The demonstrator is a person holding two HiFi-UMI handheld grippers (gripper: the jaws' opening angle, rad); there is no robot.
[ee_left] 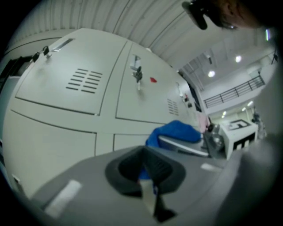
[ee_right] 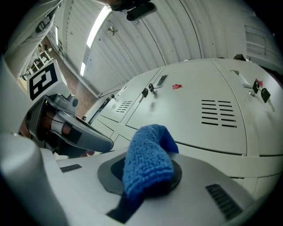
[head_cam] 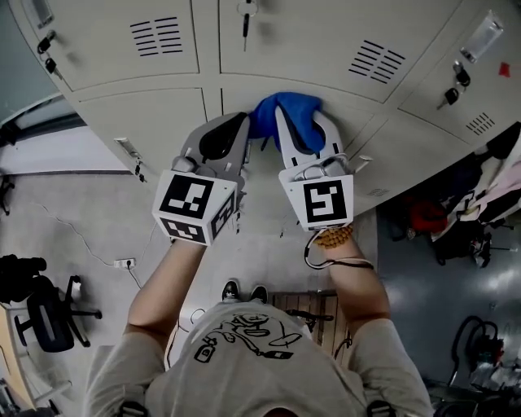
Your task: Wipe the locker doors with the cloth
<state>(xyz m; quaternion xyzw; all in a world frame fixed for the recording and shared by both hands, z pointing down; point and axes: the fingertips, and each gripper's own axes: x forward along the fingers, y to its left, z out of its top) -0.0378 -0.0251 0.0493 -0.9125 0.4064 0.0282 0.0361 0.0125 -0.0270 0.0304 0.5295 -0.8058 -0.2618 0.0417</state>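
Observation:
A wall of pale grey locker doors (head_cam: 301, 41) fills the top of the head view, with vent slots and keys in the locks. My right gripper (head_cam: 301, 122) points at the doors and is shut on a blue cloth (head_cam: 285, 110). The cloth (ee_right: 148, 159) bulges up out of the right gripper (ee_right: 148, 176). My left gripper (head_cam: 242, 122) lies close beside it, its tip touching the cloth's left edge. In the left gripper view the left gripper (ee_left: 146, 170) is shut, with slivers of blue in the seam. The cloth (ee_left: 174, 131) sits just beyond it.
A key (head_cam: 247, 20) hangs from a lock above the cloth. A black office chair (head_cam: 45, 313) stands at the lower left, near a cable and socket (head_cam: 124, 262) on the floor. Bags and clothes (head_cam: 456, 212) pile up at the right.

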